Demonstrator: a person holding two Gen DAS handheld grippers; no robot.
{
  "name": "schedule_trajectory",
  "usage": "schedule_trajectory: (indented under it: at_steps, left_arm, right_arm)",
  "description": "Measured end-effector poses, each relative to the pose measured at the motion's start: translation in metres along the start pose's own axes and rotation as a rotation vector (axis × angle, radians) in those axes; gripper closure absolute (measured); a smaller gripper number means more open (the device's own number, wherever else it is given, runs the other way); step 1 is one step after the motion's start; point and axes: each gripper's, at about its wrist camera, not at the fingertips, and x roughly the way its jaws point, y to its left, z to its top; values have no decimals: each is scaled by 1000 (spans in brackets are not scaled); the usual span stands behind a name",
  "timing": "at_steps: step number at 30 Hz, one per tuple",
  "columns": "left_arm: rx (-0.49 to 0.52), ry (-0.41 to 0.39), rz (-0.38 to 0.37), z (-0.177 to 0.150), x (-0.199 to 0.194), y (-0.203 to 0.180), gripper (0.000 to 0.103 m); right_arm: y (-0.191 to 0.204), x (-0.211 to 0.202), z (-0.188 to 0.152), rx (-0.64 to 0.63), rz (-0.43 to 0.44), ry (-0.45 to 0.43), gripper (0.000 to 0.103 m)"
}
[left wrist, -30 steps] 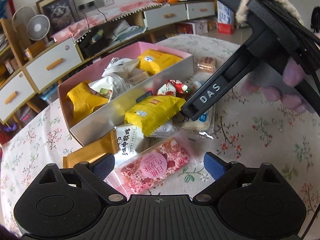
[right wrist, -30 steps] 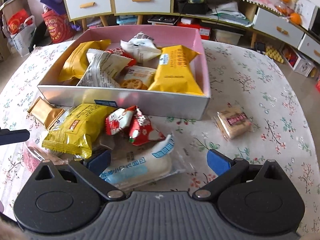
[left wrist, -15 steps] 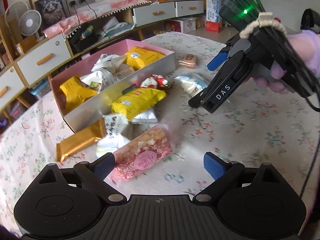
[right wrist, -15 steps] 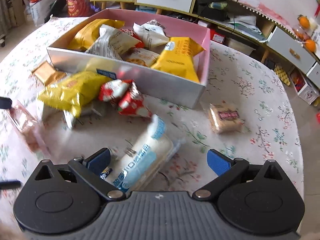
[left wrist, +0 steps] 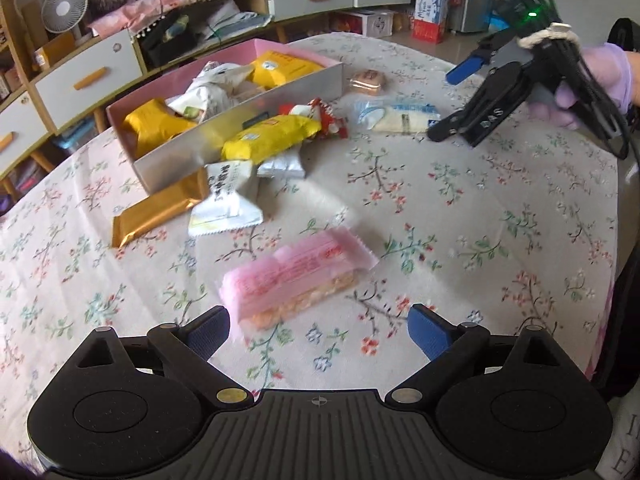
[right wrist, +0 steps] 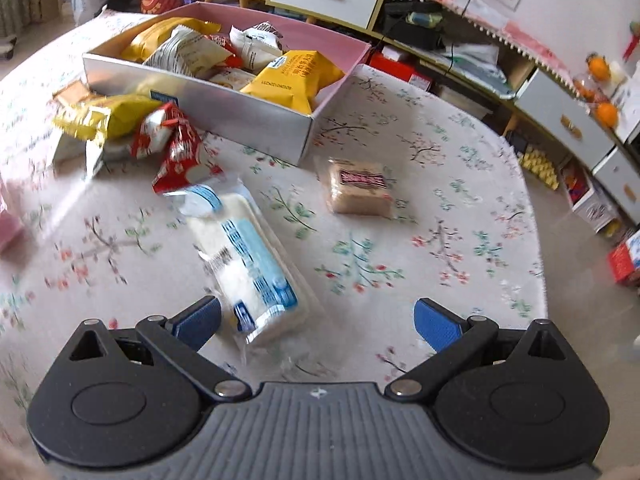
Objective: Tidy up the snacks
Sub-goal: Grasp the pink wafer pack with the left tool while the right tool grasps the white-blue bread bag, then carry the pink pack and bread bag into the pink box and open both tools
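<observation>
Jaws on both grippers are standing wide open, gripping nothing. At the bottom of its own view, the left gripper [left wrist: 318, 330] is hovering over the pink snack pack [left wrist: 298, 278], which is lying on the counter [left wrist: 500, 240] at lower centre, its near end just beside the left pad. The right gripper [right wrist: 316, 320] is hanging over the white-and-blue bread pack [right wrist: 244, 256], lying loose at centre. The snack box [left wrist: 248, 136] is sitting at upper left, already holding several packets. To my eye, each gripper should be straddling its pack across the narrow width, squeezing gently so the wrapper isn't slipping
</observation>
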Motion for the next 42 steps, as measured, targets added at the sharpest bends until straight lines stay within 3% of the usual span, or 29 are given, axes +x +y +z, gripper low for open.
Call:
schedule_trajectory:
  at_steps: [4, 12, 14, 19, 24, 27, 32, 35, 42]
  left_arm:
    - [-13, -19, 23, -2, 1, 5, 6]
    - [83, -48, 85, 12, 20, 7, 9]
    - [89, -42, 95, 17, 27, 7, 16]
    - [56, -22, 85, 23, 33, 5, 51]
    - [-45, 3, 111, 25, 34, 4, 69]
    - [-135, 21, 131, 27, 33, 7, 71]
    - [-300, 48, 124, 30, 34, 17, 71]
    - [-363, 72, 125, 32, 36, 18, 71]
    - [-402, 97, 144, 38, 41, 17, 71]
  right_arm:
    - [-3, -3, -7, -51, 23, -24, 1]
    - [6, -2, -6, -86, 94, -82, 1]
    - [7, 1, -3, -71, 104, -90, 2]
    - [11, 1, -2, -66, 128, -121, 10]
    - [13, -3, 0, -47, 169, -126, 43]
    - [21, -8, 1, -61, 185, -118, 65]
    - [32, -13, 4, -68, 218, -91, 74]
    - [35, -14, 6, -49, 241, -72, 74]
    - [33, -9, 13, 20, 226, -39, 68]
